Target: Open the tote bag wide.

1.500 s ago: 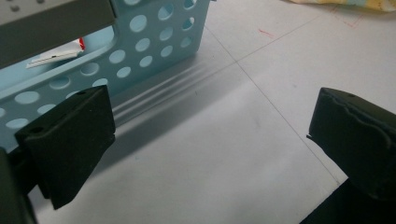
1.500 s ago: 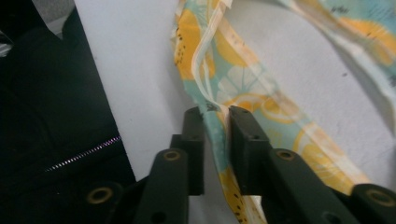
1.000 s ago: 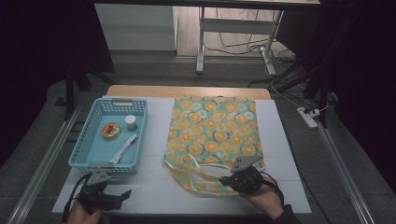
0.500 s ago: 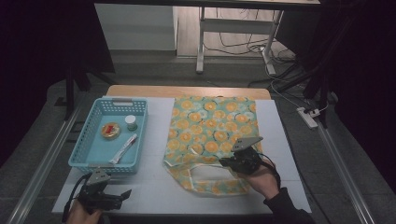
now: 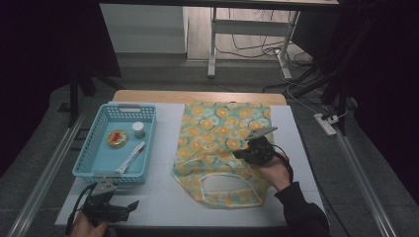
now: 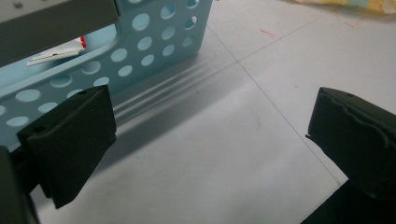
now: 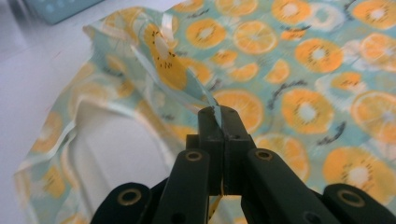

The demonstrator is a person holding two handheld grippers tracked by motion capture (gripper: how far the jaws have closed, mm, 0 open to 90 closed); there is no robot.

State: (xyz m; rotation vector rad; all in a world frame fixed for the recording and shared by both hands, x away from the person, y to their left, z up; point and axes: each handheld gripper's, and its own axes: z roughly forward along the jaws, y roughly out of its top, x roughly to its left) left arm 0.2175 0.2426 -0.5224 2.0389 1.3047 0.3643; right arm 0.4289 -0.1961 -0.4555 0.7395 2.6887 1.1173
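A cloth bag (image 5: pixel 222 123) printed with orange slices on pale green lies flat on the white table (image 5: pixel 163 197), its cut-out handle end (image 5: pixel 225 197) towards me. My right gripper (image 5: pixel 239 154) is over the bag's middle, shut on a pale strap of the bag (image 7: pixel 163 65), which it holds lifted off the printed cloth (image 7: pixel 303 70). In the right gripper view its jaws meet at the tip (image 7: pixel 219 114) with the strap pinched between them. My left gripper (image 5: pixel 129 206) rests at the near left of the table, open, and the left gripper view shows bare table between its fingertips (image 6: pixel 210 121).
A light blue perforated basket (image 5: pixel 94 163) stands at the left, its wall (image 6: pixel 154 46) close to the left gripper. It holds a round red-and-yellow item (image 5: pixel 117 138), a small white jar (image 5: pixel 139 129) and a white packet (image 5: pixel 131 156). The table's near edge runs just below both hands.
My right gripper has moved away from me over the bag and risen slightly, drawing the pinched strap with it. The left gripper has stayed where it was.
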